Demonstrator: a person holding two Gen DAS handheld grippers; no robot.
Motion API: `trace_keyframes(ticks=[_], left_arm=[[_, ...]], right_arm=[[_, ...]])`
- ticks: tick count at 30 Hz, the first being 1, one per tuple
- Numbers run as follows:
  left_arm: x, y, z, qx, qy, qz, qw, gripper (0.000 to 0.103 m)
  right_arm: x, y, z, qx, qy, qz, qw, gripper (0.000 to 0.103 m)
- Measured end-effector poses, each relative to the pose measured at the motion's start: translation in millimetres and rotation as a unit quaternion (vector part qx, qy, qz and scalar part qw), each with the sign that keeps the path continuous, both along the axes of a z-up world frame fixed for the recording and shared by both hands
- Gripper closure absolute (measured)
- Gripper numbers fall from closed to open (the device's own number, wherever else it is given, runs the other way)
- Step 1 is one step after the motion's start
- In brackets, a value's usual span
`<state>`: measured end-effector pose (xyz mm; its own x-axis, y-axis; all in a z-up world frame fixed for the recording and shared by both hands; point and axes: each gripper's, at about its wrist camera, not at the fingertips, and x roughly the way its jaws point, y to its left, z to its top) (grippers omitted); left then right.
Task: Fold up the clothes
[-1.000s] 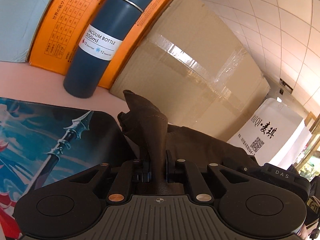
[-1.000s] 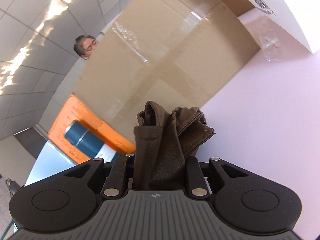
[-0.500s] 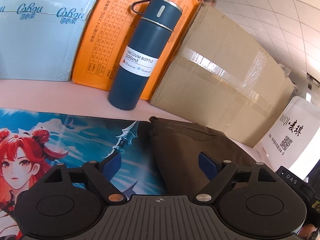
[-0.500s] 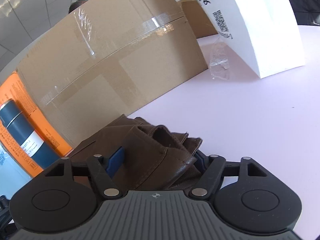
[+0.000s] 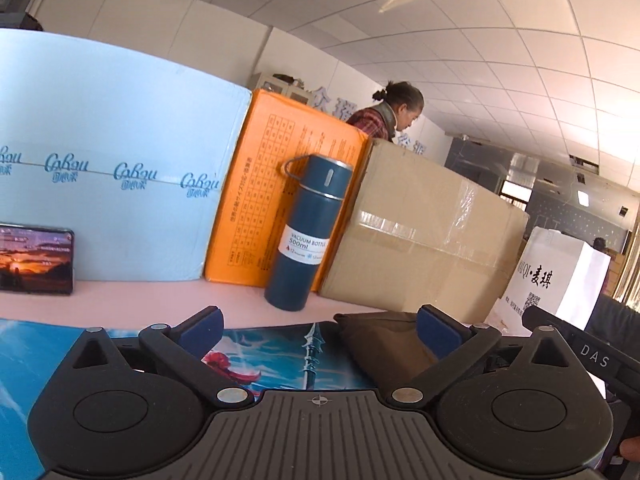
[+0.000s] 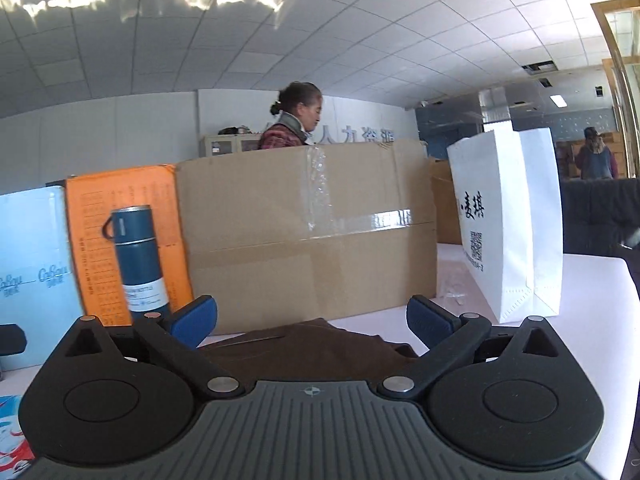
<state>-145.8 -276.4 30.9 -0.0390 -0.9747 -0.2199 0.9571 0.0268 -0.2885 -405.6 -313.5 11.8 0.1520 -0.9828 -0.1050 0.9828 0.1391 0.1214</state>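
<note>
A brown folded garment (image 5: 384, 344) lies flat on the table, partly over a printed blue mat (image 5: 272, 352). In the right wrist view the garment (image 6: 312, 348) lies low between the jaws. My left gripper (image 5: 318, 328) is open and empty, pulled back above the mat, with the garment under its right finger. My right gripper (image 6: 312, 318) is open and empty, held just above the garment. The other gripper's body (image 5: 592, 354) shows at the right edge of the left wrist view.
Behind the garment stand a blue vacuum bottle (image 5: 306, 236), an orange box (image 5: 280, 200), a pale blue box (image 5: 112, 184), a taped cardboard box (image 6: 304, 236) and a white paper bag (image 6: 508, 228). A phone (image 5: 36, 258) leans at far left. A person stands behind the boxes.
Both grippers were shut on the brown garment a second ago. They opened, let it drop flat, and have since pulled back and levelled out.
</note>
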Motion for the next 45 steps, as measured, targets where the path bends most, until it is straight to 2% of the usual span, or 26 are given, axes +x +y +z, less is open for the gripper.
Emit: trace_keyframes(ticks=[5, 9, 14, 17, 23, 26, 30, 34, 38, 43, 45], left_arm=[[22.6, 38.7, 6.2, -0.045, -0.052, 0.010, 0.9976, 0.000], [31.3, 48.8, -4.9, -0.061, -0.080, 0.011, 0.9949, 0.000], [23.8, 56.3, -24.4, -0.099, -0.130, 0.000, 0.9866, 0.000], [18.7, 59.1, -29.7, -0.111, -0.148, -0.026, 0.9823, 0.000], [16.2, 45.6, -35.7, -0.084, -0.143, -0.053, 0.9848, 0.000], [16.9, 36.7, -37.9, -0.069, -0.140, -0.058, 0.9861, 0.000], [16.0, 21.0, -40.8, -0.038, -0.144, -0.078, 0.9857, 0.000], [4.6, 12.8, -45.0, -0.012, -0.171, -0.109, 0.9793, 0.000], [-1.7, 19.6, -46.8, -0.025, -0.190, -0.101, 0.9763, 0.000], [-5.6, 20.1, -47.1, -0.018, -0.210, -0.079, 0.9744, 0.000], [-3.5, 20.1, -47.0, -0.017, -0.206, -0.072, 0.9757, 0.000]], right_arm=[[34.6, 40.7, 10.0, 0.049, -0.070, 0.005, 0.996, 0.000], [65.4, 68.4, -4.2, 0.083, -0.091, -0.010, 0.992, 0.000], [96.4, 82.4, -23.6, 0.086, -0.060, -0.068, 0.992, 0.000], [105.8, 82.8, -30.1, 0.052, -0.034, -0.127, 0.990, 0.000], [117.2, 84.5, -47.3, 0.003, 0.003, -0.211, 0.977, 0.000], [123.6, 84.9, -48.4, -0.005, 0.026, -0.230, 0.973, 0.000], [124.2, 89.3, -48.9, -0.017, 0.029, -0.252, 0.967, 0.000], [118.3, 86.8, -49.9, 0.011, 0.013, -0.256, 0.967, 0.000], [118.0, 82.2, -51.6, 0.043, 0.013, -0.257, 0.965, 0.000], [118.0, 74.3, -53.8, 0.067, 0.017, -0.248, 0.966, 0.000], [116.9, 70.4, -54.7, 0.079, 0.016, -0.246, 0.966, 0.000]])
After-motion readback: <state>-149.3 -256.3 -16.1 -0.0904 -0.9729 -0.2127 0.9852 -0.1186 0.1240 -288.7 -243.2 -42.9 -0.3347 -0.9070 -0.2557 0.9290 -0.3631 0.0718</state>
